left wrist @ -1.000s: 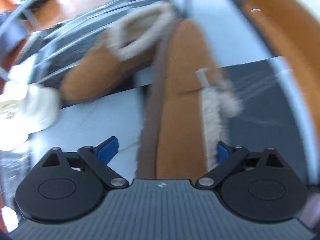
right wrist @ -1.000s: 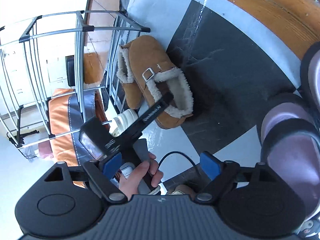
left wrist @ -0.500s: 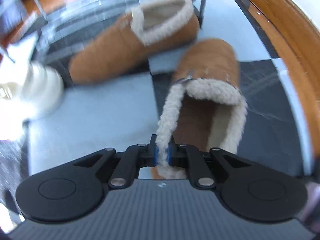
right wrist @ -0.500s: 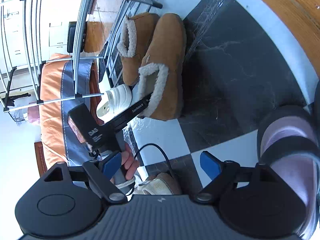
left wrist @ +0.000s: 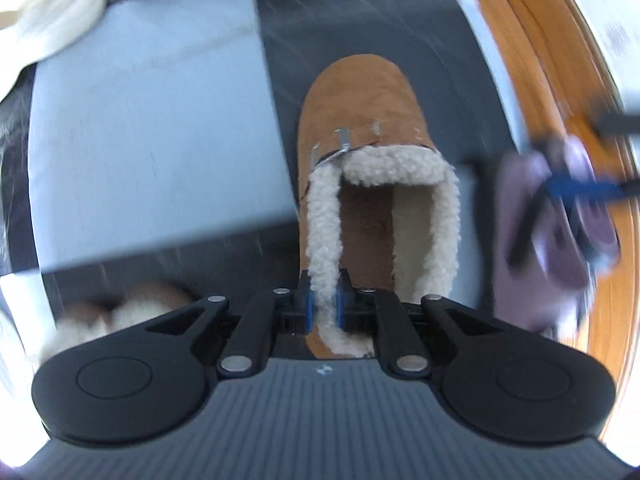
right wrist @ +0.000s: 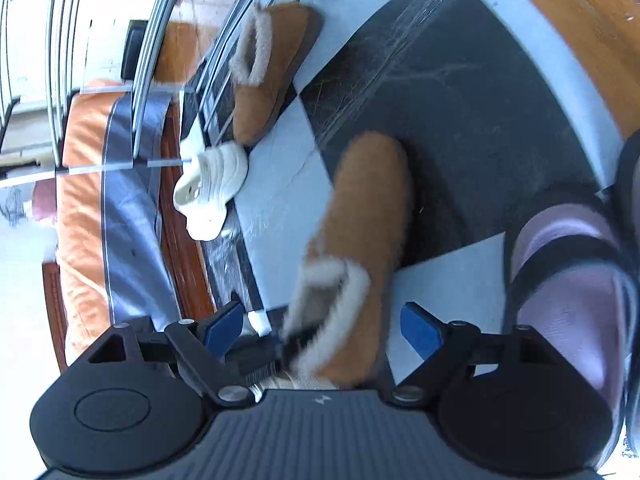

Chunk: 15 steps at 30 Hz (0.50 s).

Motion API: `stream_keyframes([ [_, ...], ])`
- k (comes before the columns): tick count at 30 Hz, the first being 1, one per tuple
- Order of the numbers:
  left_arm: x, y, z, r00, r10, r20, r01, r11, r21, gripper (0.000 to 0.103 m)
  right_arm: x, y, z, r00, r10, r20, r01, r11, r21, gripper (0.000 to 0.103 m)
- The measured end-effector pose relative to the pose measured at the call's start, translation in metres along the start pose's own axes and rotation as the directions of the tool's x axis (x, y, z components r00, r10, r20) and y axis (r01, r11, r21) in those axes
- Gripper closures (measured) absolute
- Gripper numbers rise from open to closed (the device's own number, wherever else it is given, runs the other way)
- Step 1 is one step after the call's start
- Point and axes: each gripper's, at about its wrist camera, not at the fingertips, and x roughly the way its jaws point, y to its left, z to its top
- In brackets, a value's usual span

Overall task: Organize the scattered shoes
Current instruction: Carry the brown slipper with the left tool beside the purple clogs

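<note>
The left gripper (left wrist: 323,307) pinches the fleece collar of a tan slipper (left wrist: 362,120), jaws easing apart with the fleece still between the pads, the slipper hanging toe-down over the checkered floor (left wrist: 152,140). The right gripper (right wrist: 322,328) stands with jaws spread, gripping nothing. Beyond lie the second tan slipper (right wrist: 268,76) and a cream shoe (right wrist: 212,192) beside a metal rack (right wrist: 160,52).

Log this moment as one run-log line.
left gripper: on tan slipper fleece collar, jaws opening | right gripper: open, holds nothing | second tan slipper: by rack
</note>
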Motion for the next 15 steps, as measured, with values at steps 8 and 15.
stream_keyframes([
  [8, -0.025, -0.001, -0.078, 0.999, 0.005, -0.045, -0.002, 0.999, 0.051, 0.021, 0.02, 0.037, -0.041, 0.965, -0.257, 0.044, 0.257, 0.902, -0.347, 0.015],
  [15, -0.027, 0.015, -0.123, 0.998, 0.058, 0.021, -0.06, 0.993, 0.105, 0.016, 0.06, 0.093, -0.106, 0.912, -0.373, 0.171, 0.36, 0.527, -0.77, 0.025],
])
